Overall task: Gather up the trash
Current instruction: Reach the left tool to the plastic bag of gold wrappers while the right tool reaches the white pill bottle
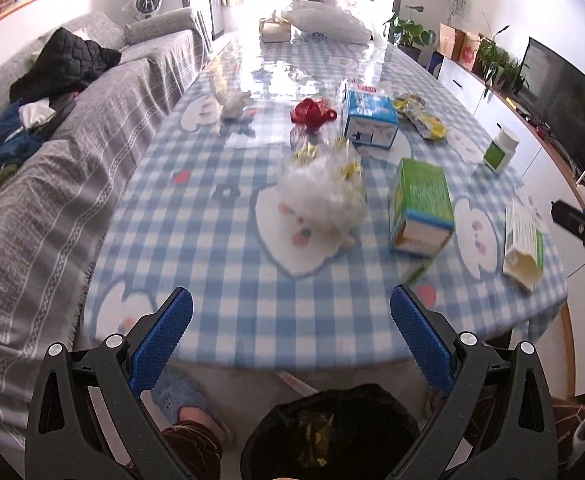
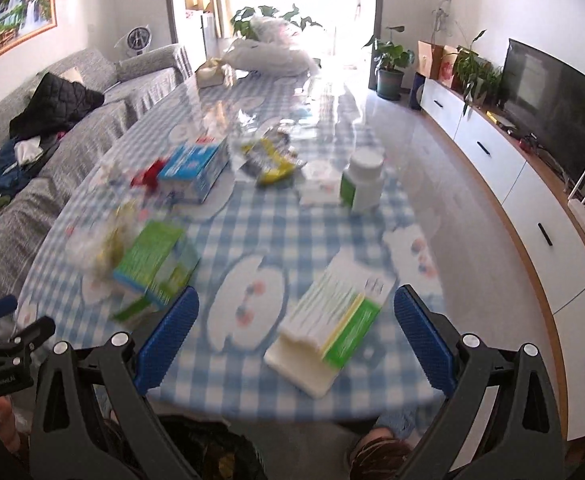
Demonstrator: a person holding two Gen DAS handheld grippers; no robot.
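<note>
Left wrist view, left gripper (image 1: 291, 322): the blue pads were seen wide apart and nothing was held between them; it was held above the near edge of the table (image 1: 228, 280).
Left wrist view, bin (image 1: 332, 432): a black-lined bin was seen on the floor just below the gripper, with some gold wrapper already inside.
Left wrist view, trash: a crumpled plastic bag (image 1: 324, 196) was lying in the middle of the table, a green box (image 1: 418, 208) just to its right, a blue box (image 1: 368, 116) and a red ribbon (image 1: 312, 112) further back.
Left wrist view, handling: the plastic bag was judged light, soft and slippery; a bunched fold at its top should be pinched.

Right wrist view, right gripper (image 2: 296, 320): the pads were also seen apart and empty, above the table edge.
Right wrist view, trash: a flat white and green carton (image 2: 328, 328) was lying closest, between the two pads in the picture but not touched; a white bottle (image 2: 362, 180) was standing upright further away, near a yellow wrapper (image 2: 272, 160).
Right wrist view, handling: the carton was judged light and easily crushed; it should be taken across its short sides, near the open end. The bottle was judged stiff and smooth, so its body should be gripped.
</note>
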